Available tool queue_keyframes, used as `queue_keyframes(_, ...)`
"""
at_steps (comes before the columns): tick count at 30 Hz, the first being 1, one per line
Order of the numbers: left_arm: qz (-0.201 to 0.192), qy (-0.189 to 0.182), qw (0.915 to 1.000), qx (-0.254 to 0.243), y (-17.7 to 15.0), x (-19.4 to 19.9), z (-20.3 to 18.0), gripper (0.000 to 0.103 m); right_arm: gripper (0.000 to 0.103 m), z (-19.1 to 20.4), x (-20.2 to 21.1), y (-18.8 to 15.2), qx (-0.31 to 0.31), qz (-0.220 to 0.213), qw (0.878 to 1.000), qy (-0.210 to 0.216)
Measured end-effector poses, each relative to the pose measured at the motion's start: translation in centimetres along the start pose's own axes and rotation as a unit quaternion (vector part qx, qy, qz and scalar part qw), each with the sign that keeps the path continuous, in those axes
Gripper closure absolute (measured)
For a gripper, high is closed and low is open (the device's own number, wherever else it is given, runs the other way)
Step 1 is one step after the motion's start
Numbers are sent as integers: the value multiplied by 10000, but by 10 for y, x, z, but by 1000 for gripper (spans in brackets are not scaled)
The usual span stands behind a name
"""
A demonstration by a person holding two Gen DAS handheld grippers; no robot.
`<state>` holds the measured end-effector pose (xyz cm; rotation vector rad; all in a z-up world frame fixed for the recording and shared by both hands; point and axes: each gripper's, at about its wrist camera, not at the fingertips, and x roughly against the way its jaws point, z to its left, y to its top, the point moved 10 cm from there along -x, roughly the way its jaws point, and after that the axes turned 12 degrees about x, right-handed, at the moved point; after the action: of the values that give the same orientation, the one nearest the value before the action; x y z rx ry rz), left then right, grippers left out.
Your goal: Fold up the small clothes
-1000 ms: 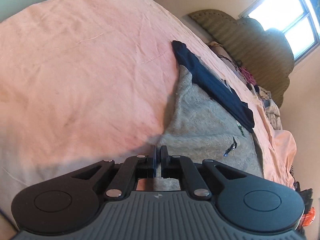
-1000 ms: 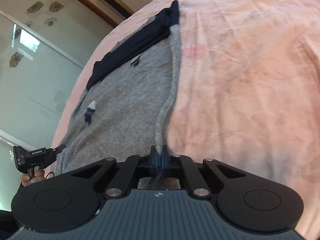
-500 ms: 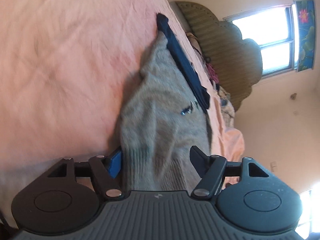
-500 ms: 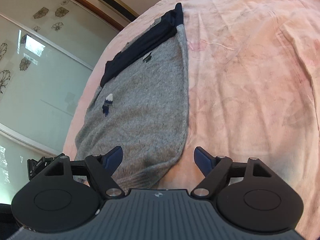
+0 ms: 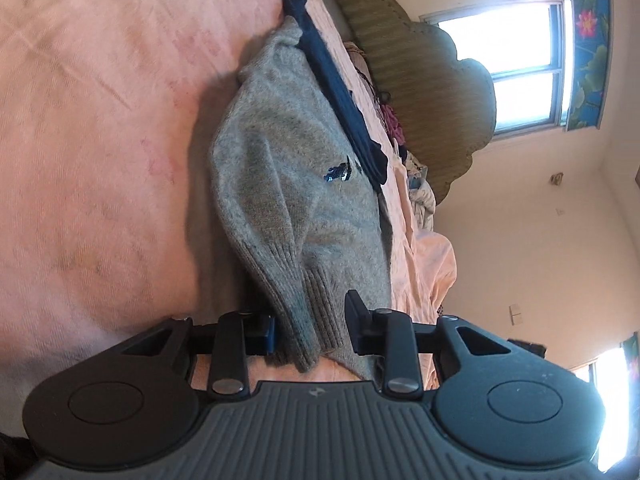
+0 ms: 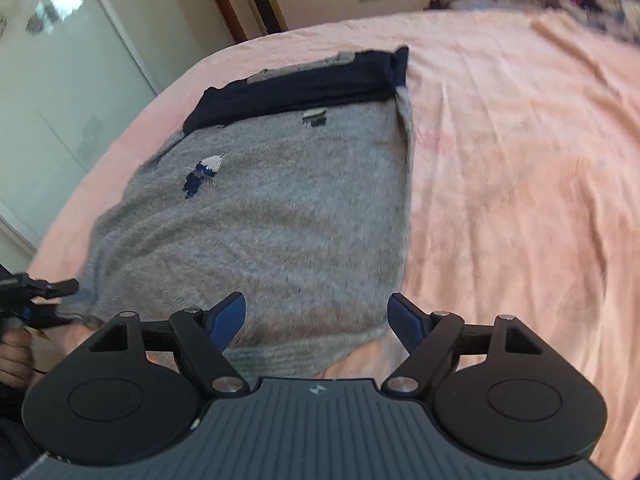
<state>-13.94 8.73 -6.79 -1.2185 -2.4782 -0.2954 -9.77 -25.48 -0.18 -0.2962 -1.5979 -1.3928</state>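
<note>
A second ago both grippers were pinched tight on the near edge of the grey sweater (image 6: 260, 216); since then the right gripper (image 6: 316, 318) has let go and lifted, so its view now takes in the whole garment, and its jaws stand spread wide above the ribbed hem with nothing between them. The left gripper (image 5: 310, 326) opened wide half a second ago and its jaws have just been closing again; they now stand partly apart with a bunched fold of the ribbed hem (image 5: 308, 308) between them, the blue pad on one side against the knit, the other finger close to it, and I cannot tell whether that one presses. In the right wrist view the left gripper (image 6: 48, 300) shows at the sweater's near left corner, with the person's hand (image 6: 14, 360) below it. The sweater lies flat on a wrinkled pink bedsheet (image 6: 520, 168) that covers the bed, a little left of the middle in the right view. Its long axis runs away from the grippers: the ribbed hem is nearest and the navy band (image 6: 304, 84) lies across the far end. Beyond the bed stand a padded olive headboard (image 5: 424, 80), a heap of other clothes (image 5: 416, 188) at its foot, a bright window (image 5: 520, 72) and, on the other side, frosted glass doors (image 6: 72, 72) with a flower pattern
</note>
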Motion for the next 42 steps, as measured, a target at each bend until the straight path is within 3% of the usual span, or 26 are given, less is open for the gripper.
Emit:
queue_keyframes(2, -64, 29, 9999, -79, 1, 5, -1, 73, 22, 17, -12, 4, 102, 151, 9985, 523)
queue_keyframes(5, -164, 108, 9998, -19, 6, 14, 7, 73, 22, 38, -26, -9, 446, 716, 9935, 767)
queue_keyframes(9, -184, 85, 9997, 113, 8, 21, 17, 71, 22, 30, -8, -52, 820, 1542, 9832, 539)
queue_keyframes(11, -177, 47, 9997, 160, 10, 19, 18, 71, 21, 13, 7, -65, 612, 1634, 9841, 324)
queue_keyframes(13, -156, 61, 9997, 181, 11, 15, 17, 71, 17, -2, 21, -68, 125, 1426, 9893, 267)
queue_keyframes(16, -94, 16, 9998, 194, 10, 11, 11, 61, 14, -15, 20, -68, -811, 1019, 9887, 745)
queue_keyframes(18, -100, -104, 9997, 207, 10, 11, 6, 48, 15, -15, 10, -65, -1370, 803, 9796, 1227)
queue_keyframes(23, -193, -228, 9986, 438, 12, 9, 4, 46, 15, -2, -18, -53, -2106, 375, 9579, 1912)
queue_keyframes(25, -195, -266, 9983, 479, 13, 10, 6, 47, 19, 5, -23, -53, -2199, 325, 9512, 2142)
queue_keyframes(27, -173, -229, 9987, 416, 12, 10, 4, 47, 34, 5, -23, -54, -2215, 323, 9505, 2156)
queue_keyframes(29, -138, -203, 9991, 348, 11, 11, 4, 47, 41, -3, -18, -58, -2359, 316, 9471, 2152)
queue_keyframes(31, -158, -200, 9990, 360, 11, 12, 5, 47, 41, -14, -13, -61, -2541, 211, 9435, 2117)
queue_keyframes(35, -152, -199, 9991, 331, 11, 7, 4, 47, 30, -44, -8, -60, -3055, -168, 9312, 1981)
queue_keyframes(37, -136, -176, 9992, 318, 12, 4, 3, 47, 30, -51, -14, -58, -3243, -259, 9250, 1964)
queue_keyframes(42, -100, -129, 9994, 316, 12, 2, 2, 47, 17, -47, -34, -42, -3515, -474, 9043, 2376)
